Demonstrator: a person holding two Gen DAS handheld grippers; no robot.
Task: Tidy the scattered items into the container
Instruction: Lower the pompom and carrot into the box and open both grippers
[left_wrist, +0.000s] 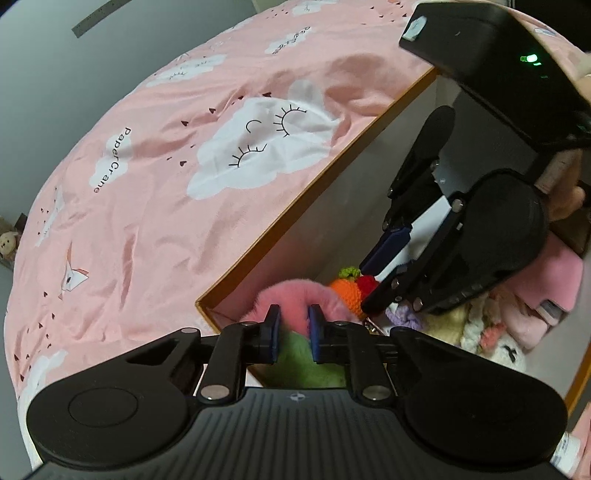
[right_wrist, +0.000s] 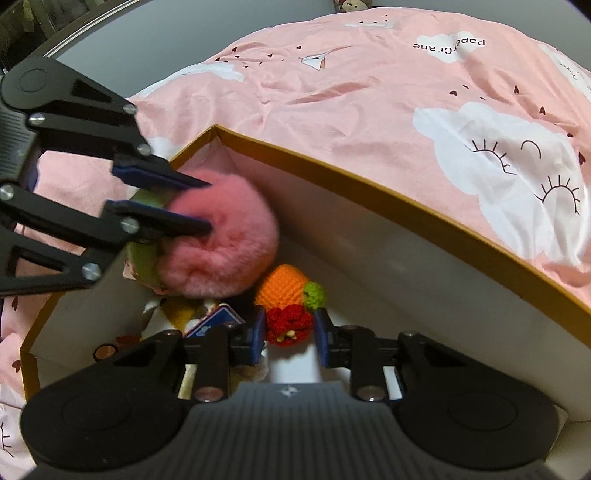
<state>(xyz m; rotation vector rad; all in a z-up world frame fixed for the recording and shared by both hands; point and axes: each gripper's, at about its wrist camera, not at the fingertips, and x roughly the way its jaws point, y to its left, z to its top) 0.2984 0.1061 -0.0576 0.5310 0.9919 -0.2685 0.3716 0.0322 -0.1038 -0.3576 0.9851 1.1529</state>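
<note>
Two grippers crowded inside box (right_wrist: 369, 186) rim

A fluffy pink pompom (right_wrist: 221, 240) with a green part behind it sits over the corner of the cardboard box (right_wrist: 369, 184), white inside with a tan rim. Lower down lie an orange crocheted fruit (right_wrist: 282, 286) and a red crocheted flower (right_wrist: 290, 325), touching.

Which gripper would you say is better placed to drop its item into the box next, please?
The left gripper, probably. It is shut on the pink plush, which hangs inside the box above the other toys. The right gripper only straddles the red crochet flower, already in the box, jaws not visibly pressing.
</note>
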